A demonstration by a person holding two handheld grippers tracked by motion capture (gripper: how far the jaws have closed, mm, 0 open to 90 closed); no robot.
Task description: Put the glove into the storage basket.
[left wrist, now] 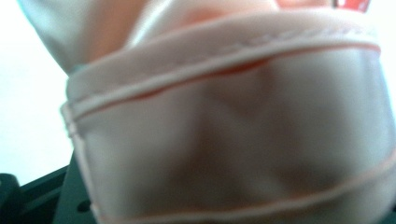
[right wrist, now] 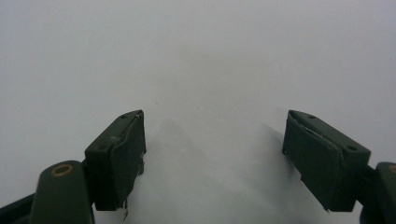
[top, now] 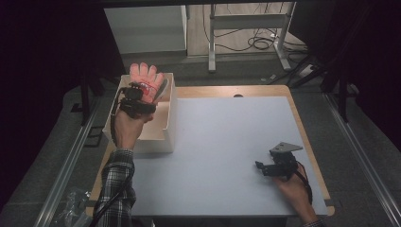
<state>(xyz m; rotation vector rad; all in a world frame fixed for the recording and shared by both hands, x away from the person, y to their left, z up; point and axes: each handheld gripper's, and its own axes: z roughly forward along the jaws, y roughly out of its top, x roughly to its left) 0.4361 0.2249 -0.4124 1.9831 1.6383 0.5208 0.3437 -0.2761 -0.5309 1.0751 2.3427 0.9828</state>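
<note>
1. The left claw (top: 142, 92) is clamped on a pink glove (top: 146, 80), held up over the far end of a white box (top: 168, 127).
2. In the left gripper view the glove's cuff (left wrist: 233, 140) sits blurred right against the camera, with stitched seams running across it.
3. The box stands at the far left of the surface (top: 222, 142).
4. The right claw (right wrist: 212, 158) has its jaws spread wide with nothing between them; it sits low over the bare surface (right wrist: 196, 56) at the near right.
5. The two claws are well apart.
</note>
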